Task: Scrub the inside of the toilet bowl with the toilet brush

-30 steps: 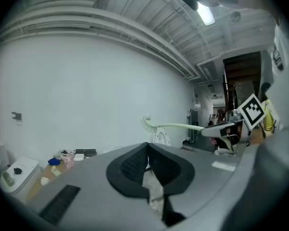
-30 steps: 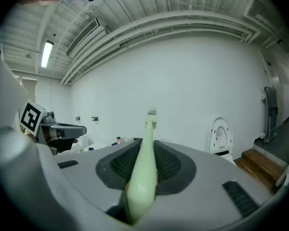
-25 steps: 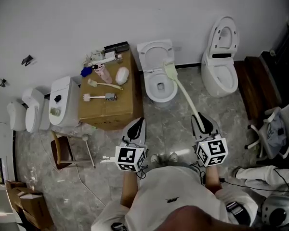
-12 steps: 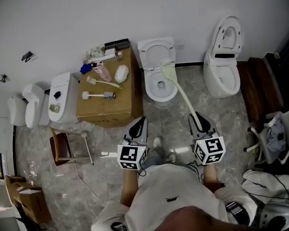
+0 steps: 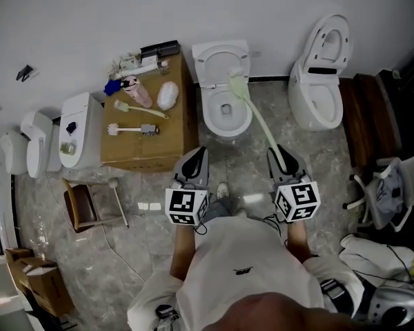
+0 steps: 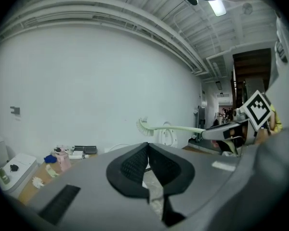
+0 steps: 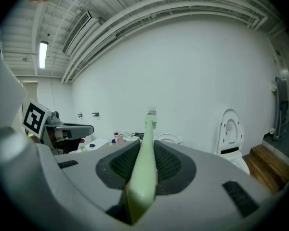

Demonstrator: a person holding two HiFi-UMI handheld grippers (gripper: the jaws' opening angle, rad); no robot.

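Note:
My right gripper point(image 5: 281, 158) is shut on the handle of a pale green toilet brush point(image 5: 252, 119). The brush point(image 7: 147, 143) runs straight out between the jaws, and its head point(image 5: 236, 83) hangs over the open white toilet bowl point(image 5: 222, 109) by the wall. My left gripper point(image 5: 196, 161) is shut with nothing in it, held level beside the right one, in front of the bowl. From the left gripper view the brush point(image 6: 168, 128) crosses at mid-height, with its head point(image 6: 143, 126) raised and the right gripper point(image 6: 221, 131) at the right.
A cardboard box point(image 5: 141, 140) left of the bowl carries bottles and two other brushes point(image 5: 132, 129). A second toilet point(image 5: 317, 81) stands to the right with its lid up. A toilet tank point(image 5: 74, 133) and urinals sit far left. A chair point(image 5: 90, 205) stands at lower left.
The person has stepped closer to the bowl. The brush head has moved a little left and further over the bowl's rear; both grippers kept their grip state.

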